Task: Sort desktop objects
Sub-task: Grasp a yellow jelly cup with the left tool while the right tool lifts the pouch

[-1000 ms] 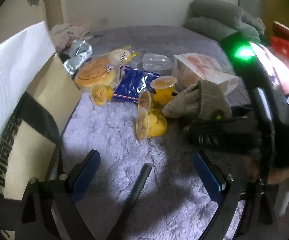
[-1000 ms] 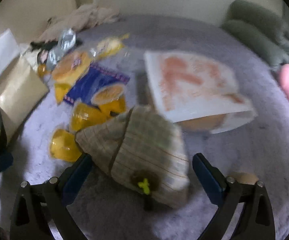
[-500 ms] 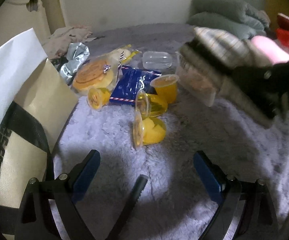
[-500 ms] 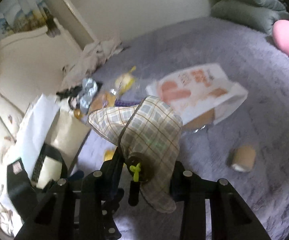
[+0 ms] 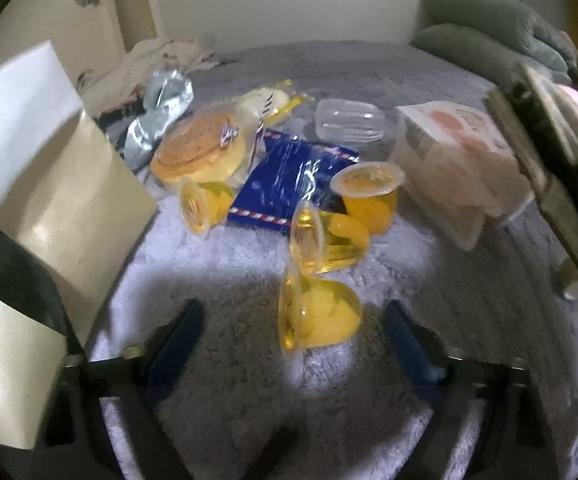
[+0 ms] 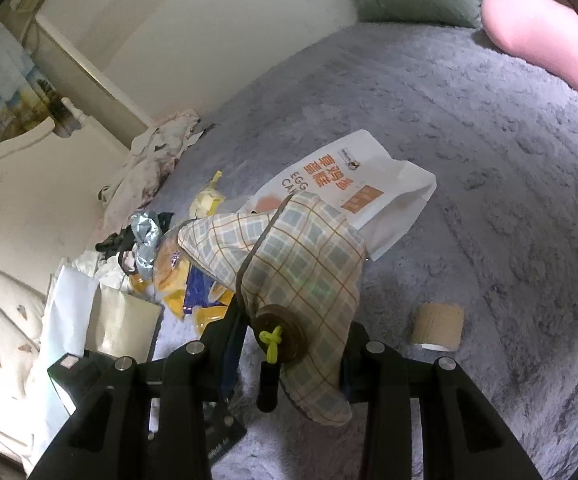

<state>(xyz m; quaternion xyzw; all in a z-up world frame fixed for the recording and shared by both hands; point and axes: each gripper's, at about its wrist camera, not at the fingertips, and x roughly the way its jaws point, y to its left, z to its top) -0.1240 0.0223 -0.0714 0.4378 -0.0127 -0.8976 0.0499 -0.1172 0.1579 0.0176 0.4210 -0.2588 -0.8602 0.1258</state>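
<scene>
Right gripper [image 6: 289, 354]: clamped on plaid cloth pouch [image 6: 301, 264], lifted clear of grey blanket [image 6: 469, 140].
Left gripper [image 5: 293, 344]: jaws apart, just been closing, gripping nothing; tipped yellow fruit cup [image 5: 321, 316] lies between them.
Paper bag [image 5: 61, 196]: upright, left.

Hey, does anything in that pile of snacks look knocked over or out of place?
Yes. Three of the four jelly cups lie tipped on their sides on the grey blanket: one nearest the left gripper, one behind it and one by the round cake. Only one stands upright. Nothing looks spilled.
</scene>
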